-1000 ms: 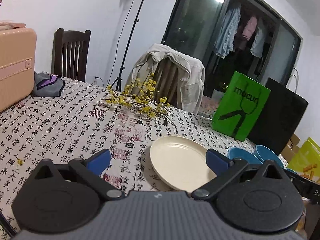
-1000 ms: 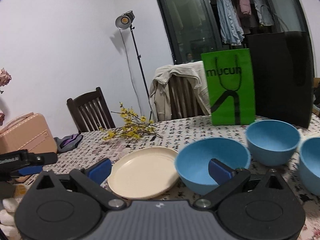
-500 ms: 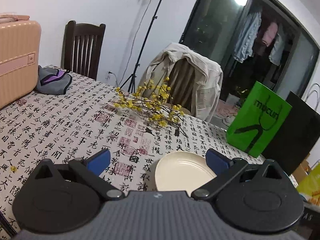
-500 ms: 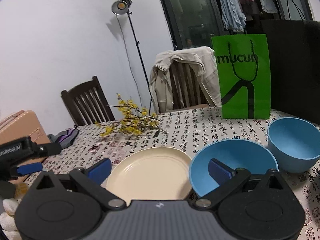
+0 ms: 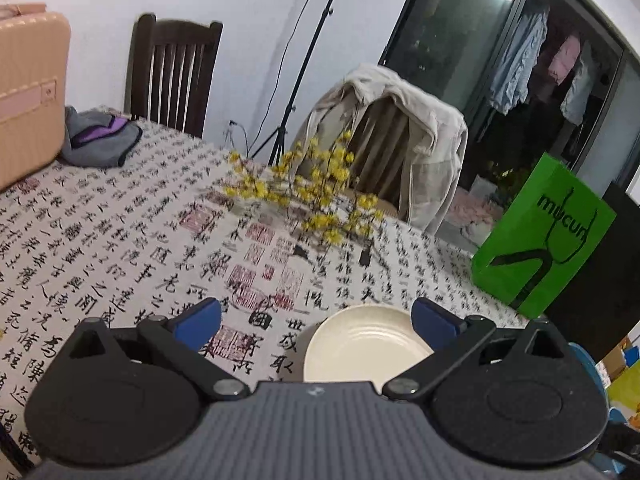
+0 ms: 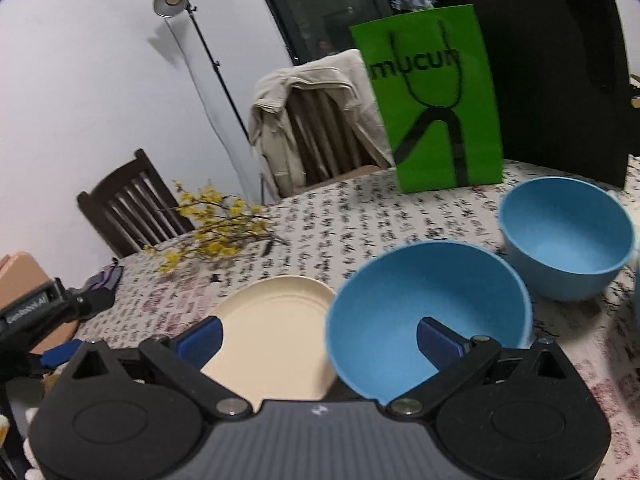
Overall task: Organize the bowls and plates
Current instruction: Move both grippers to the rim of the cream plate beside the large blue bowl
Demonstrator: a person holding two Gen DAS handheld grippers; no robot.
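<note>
A cream plate [image 5: 360, 348] lies on the calligraphy-print tablecloth just ahead of my open left gripper [image 5: 316, 320], slightly right of centre between its blue fingers. In the right wrist view the same cream plate [image 6: 276, 320] sits beside a large blue bowl [image 6: 420, 300], and a second blue bowl [image 6: 568, 236] stands further right. My right gripper [image 6: 320, 336] is open, its right finger over the near rim of the large bowl and its left finger at the plate's edge. The left gripper's body [image 6: 40, 312] shows at the far left.
A yellow flower sprig [image 5: 304, 196] lies mid-table. A green paper bag [image 6: 432, 100] and a black bag [image 6: 560, 68] stand at the far edge. A peach suitcase [image 5: 24, 96] and a grey pouch [image 5: 100, 140] sit at the left. Chairs ring the table.
The left gripper has pulled back and turned left, so the plate looks smaller and the blue bowls have left its view. The right gripper has closed in on the large blue bowl.
</note>
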